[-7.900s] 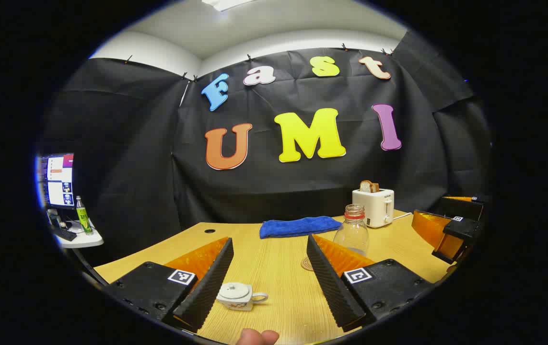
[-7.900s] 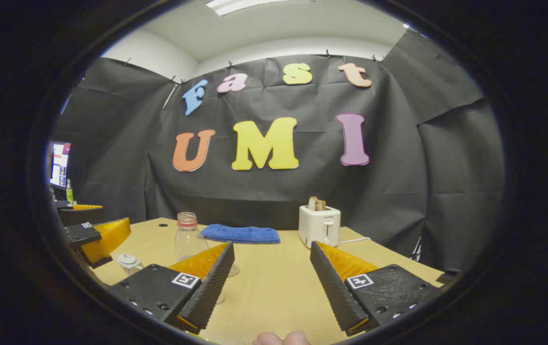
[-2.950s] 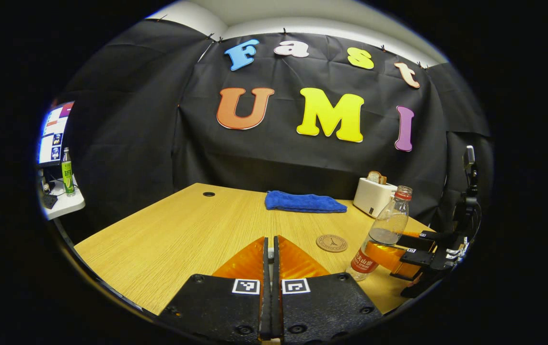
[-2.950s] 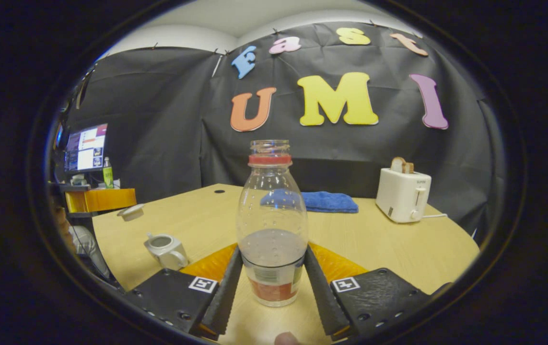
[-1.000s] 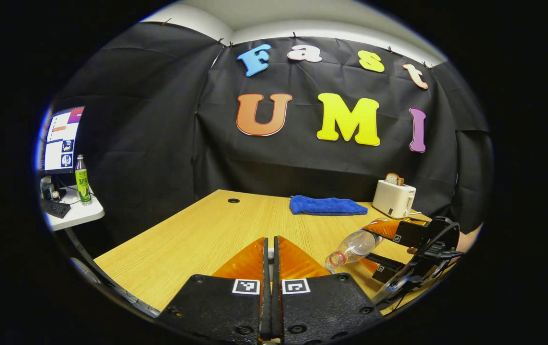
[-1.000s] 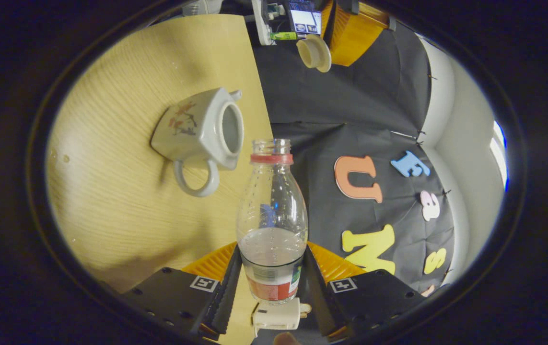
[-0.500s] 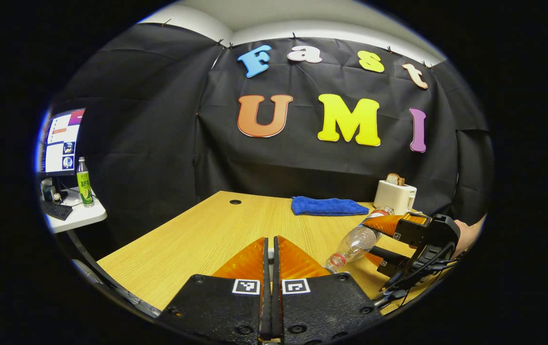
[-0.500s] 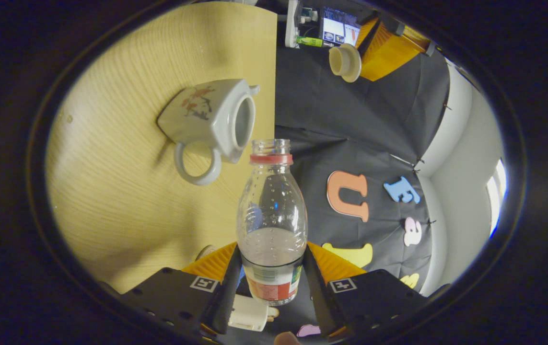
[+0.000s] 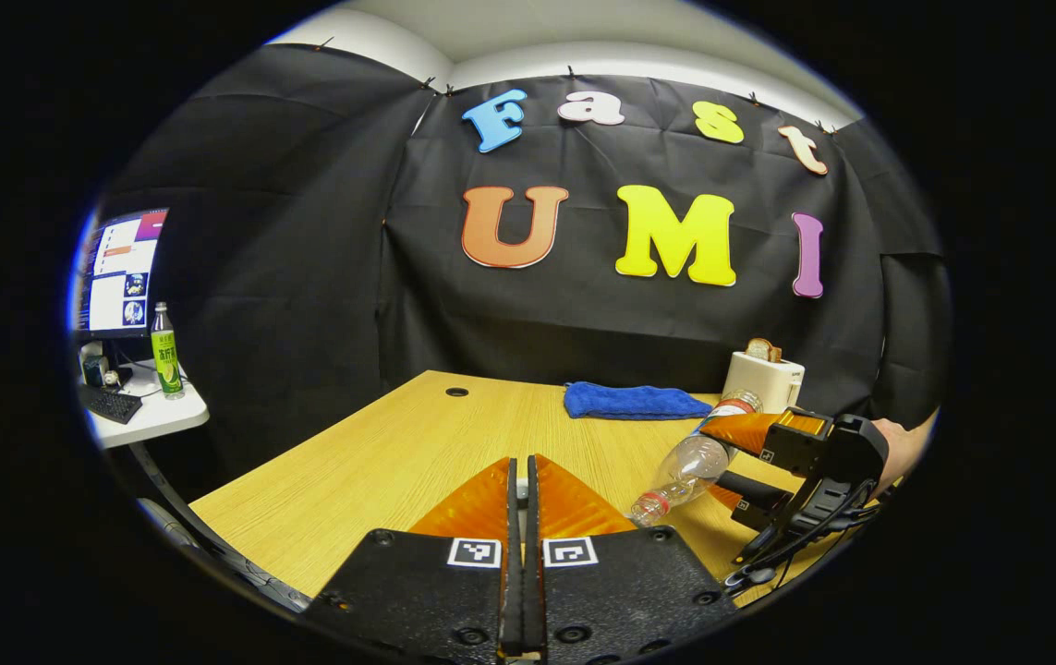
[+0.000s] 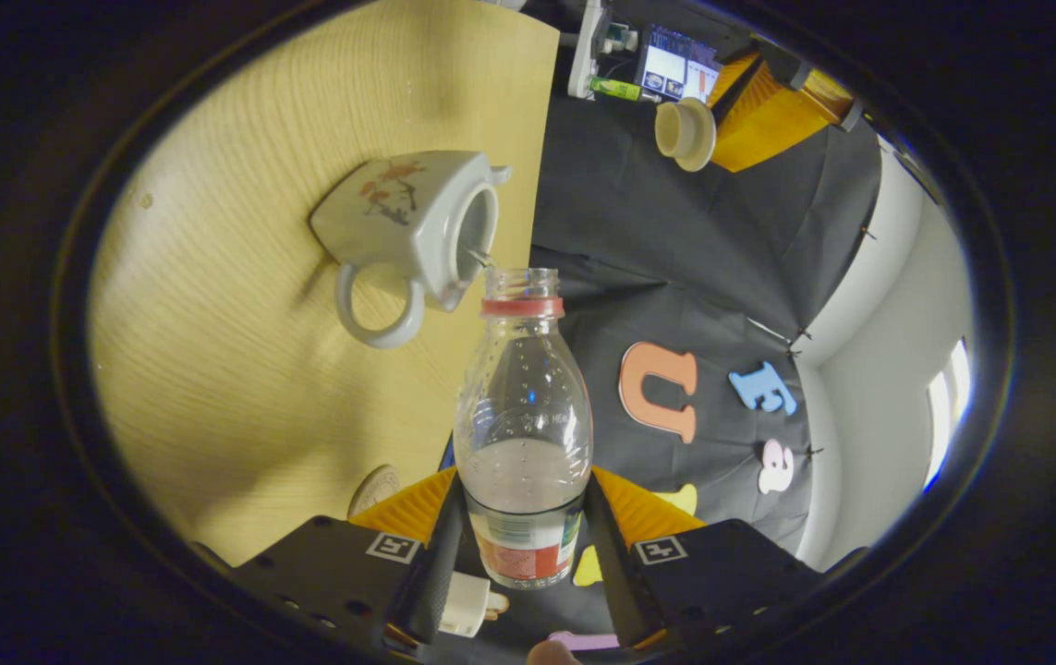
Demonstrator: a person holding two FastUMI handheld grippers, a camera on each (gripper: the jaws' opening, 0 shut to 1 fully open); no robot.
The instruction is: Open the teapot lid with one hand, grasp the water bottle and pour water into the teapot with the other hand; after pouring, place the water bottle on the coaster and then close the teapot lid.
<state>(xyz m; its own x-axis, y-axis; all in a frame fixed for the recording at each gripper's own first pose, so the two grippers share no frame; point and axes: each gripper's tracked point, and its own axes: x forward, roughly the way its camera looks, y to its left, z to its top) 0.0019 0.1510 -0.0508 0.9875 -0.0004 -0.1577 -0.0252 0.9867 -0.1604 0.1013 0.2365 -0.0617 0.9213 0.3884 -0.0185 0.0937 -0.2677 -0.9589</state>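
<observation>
Right gripper view has the table [image 10: 241, 388] filling the left of the frame, and the teapot [image 10: 398, 226] stands open on it at upper centre. The water bottle [image 10: 523, 434] in the middle is tipped, its mouth beside the opening, and a thin stream seems to begin. The right gripper [image 10: 523, 545] has its jaws clamped on the bottle's base. At lower left lies the coaster [image 10: 372, 489]. The lid [image 10: 685, 134] is at top right, held by the left gripper [image 9: 518, 554], whose jaws show pressed together. I judge that pouring is under way; placing the bottle and closing the lid remain.

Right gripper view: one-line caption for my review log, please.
Right hand-held gripper tips the water bottle toward the open teapot, lid held aside.
</observation>
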